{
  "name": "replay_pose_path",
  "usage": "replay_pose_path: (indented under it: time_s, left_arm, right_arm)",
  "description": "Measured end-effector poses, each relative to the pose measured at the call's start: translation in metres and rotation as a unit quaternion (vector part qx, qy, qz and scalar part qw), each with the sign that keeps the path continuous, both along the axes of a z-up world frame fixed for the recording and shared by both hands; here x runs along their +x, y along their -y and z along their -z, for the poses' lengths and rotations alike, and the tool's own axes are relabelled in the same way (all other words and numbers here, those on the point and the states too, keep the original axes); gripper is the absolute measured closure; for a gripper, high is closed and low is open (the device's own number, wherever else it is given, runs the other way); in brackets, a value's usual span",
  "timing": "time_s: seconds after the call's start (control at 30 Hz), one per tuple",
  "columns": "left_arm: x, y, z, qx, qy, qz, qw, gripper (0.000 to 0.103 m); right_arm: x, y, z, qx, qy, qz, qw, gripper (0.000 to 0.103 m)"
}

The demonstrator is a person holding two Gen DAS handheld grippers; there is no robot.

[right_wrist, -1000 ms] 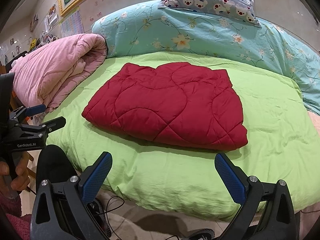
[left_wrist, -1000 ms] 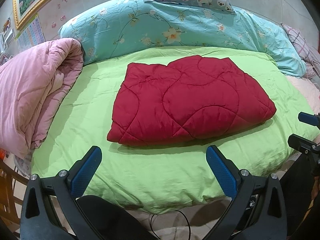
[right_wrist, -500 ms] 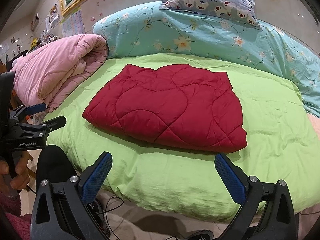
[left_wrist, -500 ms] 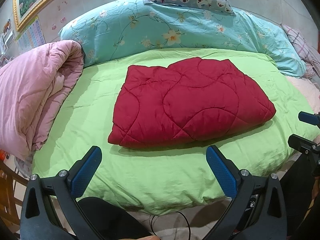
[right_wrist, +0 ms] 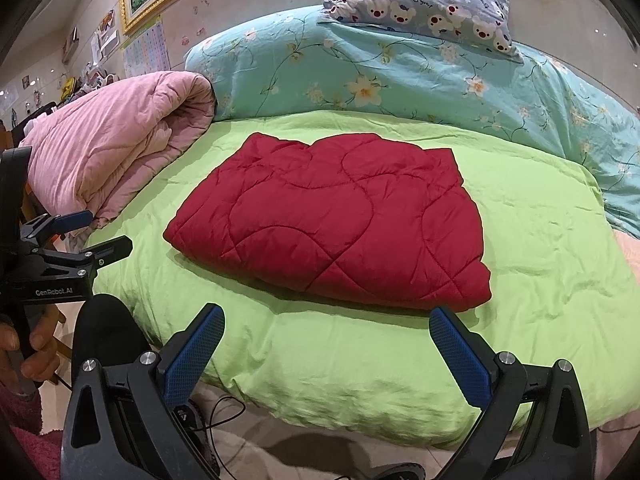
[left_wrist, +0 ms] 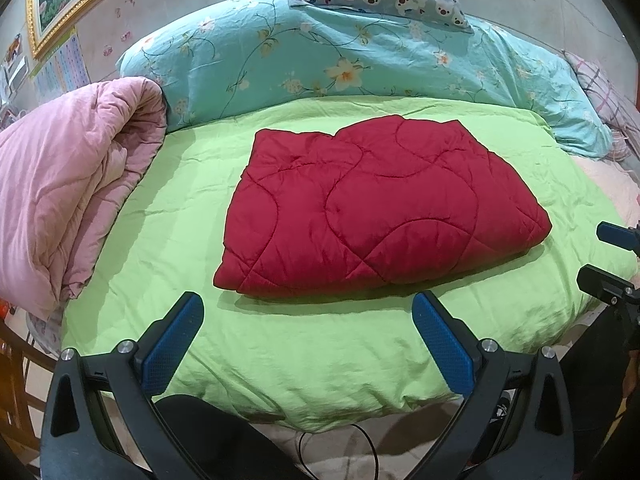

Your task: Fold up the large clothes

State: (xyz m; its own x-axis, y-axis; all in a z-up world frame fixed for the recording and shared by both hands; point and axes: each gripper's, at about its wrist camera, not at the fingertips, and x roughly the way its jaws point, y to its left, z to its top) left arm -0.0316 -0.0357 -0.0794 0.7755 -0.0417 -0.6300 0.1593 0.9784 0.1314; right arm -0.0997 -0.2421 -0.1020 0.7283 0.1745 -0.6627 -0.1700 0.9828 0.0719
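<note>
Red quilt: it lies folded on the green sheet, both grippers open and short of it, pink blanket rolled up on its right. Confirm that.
One thing is wrong: the pink blanket is rolled up on the left of the red quilt, not its right, as the left wrist view shows. The rest holds: the quilt lies folded on the green sheet, with the left gripper and the right gripper open and short of it.

Quilt: we see a red quilted cover (right_wrist: 332,220) folded into a thick rectangle, lying flat on the green bedspread (right_wrist: 540,280).
Right gripper (right_wrist: 326,326): we find its blue-padded fingers spread wide and empty, near the bed's front edge, apart from the quilt.
Left gripper (right_wrist: 100,232): at our far left, parted, gripped by a hand (right_wrist: 28,344).
Behind: we note a pink comforter (right_wrist: 112,148), a floral teal duvet (right_wrist: 400,76), a bear-print pillow (right_wrist: 424,4).
</note>
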Motion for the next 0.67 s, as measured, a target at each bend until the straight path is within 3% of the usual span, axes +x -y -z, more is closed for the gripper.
replay_pose_path:
  time_s: [0.67]
  left_arm:
    - [0.011, 0.004, -0.001, 0.007, 0.011, -0.006, 0.9999, 0.0]
  right_arm:
    - [0.016, 0.005, 0.003, 0.005, -0.003, 0.005, 1.0, 0.0]
